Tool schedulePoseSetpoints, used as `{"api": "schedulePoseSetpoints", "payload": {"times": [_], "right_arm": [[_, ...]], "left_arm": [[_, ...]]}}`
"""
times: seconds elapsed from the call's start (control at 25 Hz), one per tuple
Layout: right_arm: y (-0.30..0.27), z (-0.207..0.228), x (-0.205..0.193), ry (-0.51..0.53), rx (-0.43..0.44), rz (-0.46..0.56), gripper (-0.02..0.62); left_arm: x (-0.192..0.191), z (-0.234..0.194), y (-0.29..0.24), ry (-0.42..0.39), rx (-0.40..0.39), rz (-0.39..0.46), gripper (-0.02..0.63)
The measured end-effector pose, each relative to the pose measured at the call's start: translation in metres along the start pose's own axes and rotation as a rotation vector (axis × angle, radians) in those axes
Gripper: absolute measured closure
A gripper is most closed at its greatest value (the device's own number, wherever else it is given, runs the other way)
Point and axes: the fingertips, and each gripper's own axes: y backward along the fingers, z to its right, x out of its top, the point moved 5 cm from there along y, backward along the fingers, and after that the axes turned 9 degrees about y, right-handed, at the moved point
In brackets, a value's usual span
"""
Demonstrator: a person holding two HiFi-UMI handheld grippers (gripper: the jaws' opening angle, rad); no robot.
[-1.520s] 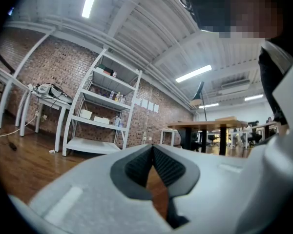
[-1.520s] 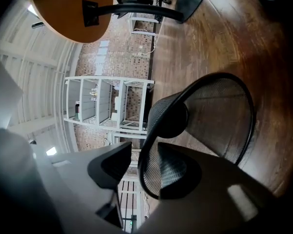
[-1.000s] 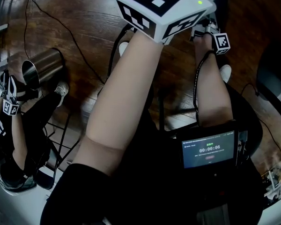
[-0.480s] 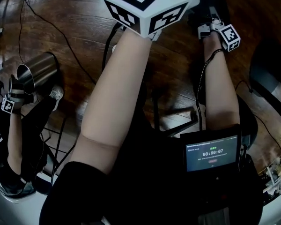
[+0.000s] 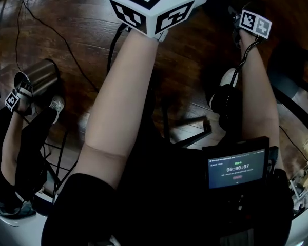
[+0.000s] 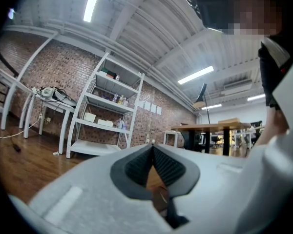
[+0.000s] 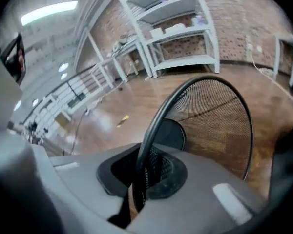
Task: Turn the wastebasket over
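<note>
In the right gripper view, my right gripper (image 7: 142,172) is shut on the round rim (image 7: 156,116) of a black wire-mesh wastebasket (image 7: 212,116). The basket hangs tilted over the wooden floor, mouth toward the camera, with its dark round bottom (image 7: 170,134) showing inside. The head view shows only my right gripper's marker cube (image 5: 256,23) at the top right; the basket is lost in the dark there. My left gripper (image 6: 153,149) is shut on nothing and points level across the room. Its big marker cube (image 5: 153,4) sits at the top centre.
Another person stands at the head view's left, holding a marked gripper (image 5: 13,100) by a steel bin (image 5: 41,75). Cables (image 5: 66,45) run over the wooden floor. A tablet (image 5: 237,168) hangs at my waist. White shelves (image 7: 180,38) line the brick wall.
My right gripper's marker cube has moved toward the top right of the head view and turned. The left arm has stayed where it was.
</note>
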Motion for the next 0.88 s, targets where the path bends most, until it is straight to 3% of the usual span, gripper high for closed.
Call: {"api": "schedulePoseSetpoints", "payload": {"times": [0.4, 0.48, 0.6, 0.76, 0.88], "right_arm": [[-0.040, -0.030, 0.004, 0.718, -0.017, -0.422, 0.580], [-0.045, -0.042, -0.006, 0.794, 0.012, -0.496, 0.577], [-0.044, -0.059, -0.028, 0.827, 0.065, -0.606, 0.572], [-0.052, -0.066, -0.024, 0.995, 0.041, -0.577, 0.568], [-0.057, -0.078, -0.027, 1.095, 0.070, -0.581, 0.568]], "left_arm": [[0.004, 0.001, 0.003, 0.006, 0.001, 0.010, 0.606], [0.003, 0.000, 0.005, 0.010, 0.005, 0.013, 0.606], [0.002, 0.000, 0.007, 0.013, 0.006, 0.014, 0.606], [0.005, -0.001, 0.006, 0.012, 0.007, 0.018, 0.606], [0.006, -0.001, 0.005, 0.014, 0.006, 0.015, 0.606]]}}
